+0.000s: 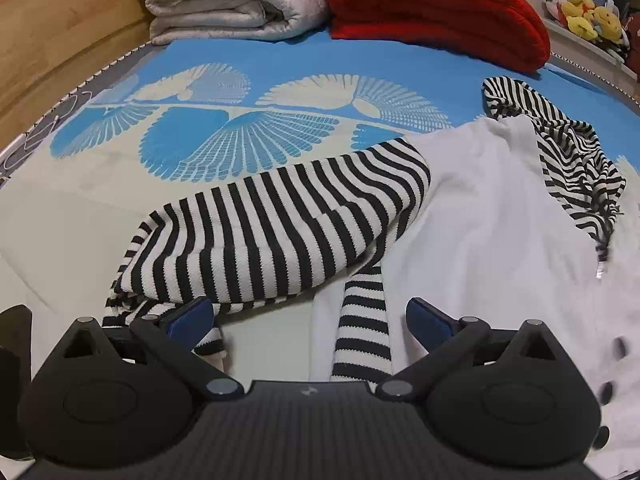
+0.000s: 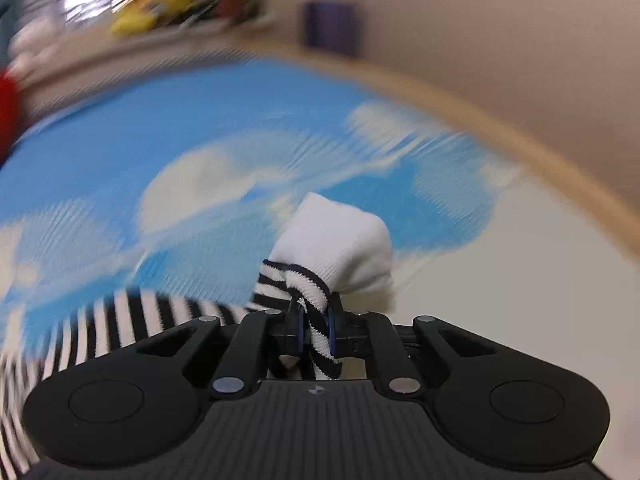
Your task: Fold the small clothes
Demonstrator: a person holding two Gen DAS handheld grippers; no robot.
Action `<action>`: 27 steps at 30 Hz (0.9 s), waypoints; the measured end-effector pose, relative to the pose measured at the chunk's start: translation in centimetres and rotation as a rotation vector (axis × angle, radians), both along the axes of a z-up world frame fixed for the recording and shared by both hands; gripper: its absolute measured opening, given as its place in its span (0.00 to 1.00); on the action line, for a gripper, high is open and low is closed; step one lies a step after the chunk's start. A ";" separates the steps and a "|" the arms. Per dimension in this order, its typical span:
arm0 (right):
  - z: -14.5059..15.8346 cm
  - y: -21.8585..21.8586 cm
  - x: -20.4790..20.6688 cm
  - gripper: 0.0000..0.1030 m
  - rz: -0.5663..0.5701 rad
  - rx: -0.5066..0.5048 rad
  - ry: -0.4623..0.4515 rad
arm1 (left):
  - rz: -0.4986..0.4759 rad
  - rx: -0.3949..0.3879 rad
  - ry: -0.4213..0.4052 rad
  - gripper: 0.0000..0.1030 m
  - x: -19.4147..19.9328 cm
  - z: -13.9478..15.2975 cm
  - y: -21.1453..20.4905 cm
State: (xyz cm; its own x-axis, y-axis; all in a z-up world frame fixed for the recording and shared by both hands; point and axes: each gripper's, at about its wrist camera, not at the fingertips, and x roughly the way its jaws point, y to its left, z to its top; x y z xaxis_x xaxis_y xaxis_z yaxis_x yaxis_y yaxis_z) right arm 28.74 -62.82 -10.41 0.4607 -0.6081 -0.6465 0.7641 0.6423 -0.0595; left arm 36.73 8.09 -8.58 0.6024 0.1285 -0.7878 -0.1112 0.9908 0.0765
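A small garment with a white body and black-and-white striped sleeves lies crumpled on the blue and cream bedcover. My left gripper is open, low over the garment's near edge, with a striped strip between its fingers and untouched. My right gripper is shut on a bunched part of the garment, striped trim and white cloth, lifted above the bed. The right wrist view is motion-blurred.
A folded white blanket and a folded red blanket lie at the far end of the bed. Plush toys sit on a ledge at the far right. A wooden bed frame runs along the edge.
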 end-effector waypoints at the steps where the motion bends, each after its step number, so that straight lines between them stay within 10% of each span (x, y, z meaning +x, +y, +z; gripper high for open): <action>1: 0.8 -1.0 0.0 0.10 -0.059 -0.030 -0.011 | 0.002 0.002 0.000 1.00 0.0 0.0 0.1; 4: 0.4 -4.1 0.4 0.13 -0.181 -0.010 0.040 | 0.015 0.000 0.003 1.00 0.1 0.0 0.3; 10: -1.1 -2.7 -0.5 0.67 -0.159 0.092 0.074 | 0.067 -0.016 -0.028 1.00 0.2 0.8 1.9; 18: 5.0 13.4 -5.3 0.71 0.313 0.240 -0.003 | 0.187 0.126 -0.085 1.00 0.5 2.5 5.8; 27: 7.6 28.8 -11.9 0.80 0.634 0.237 -0.079 | 0.132 -0.062 0.132 1.00 0.2 -0.4 11.9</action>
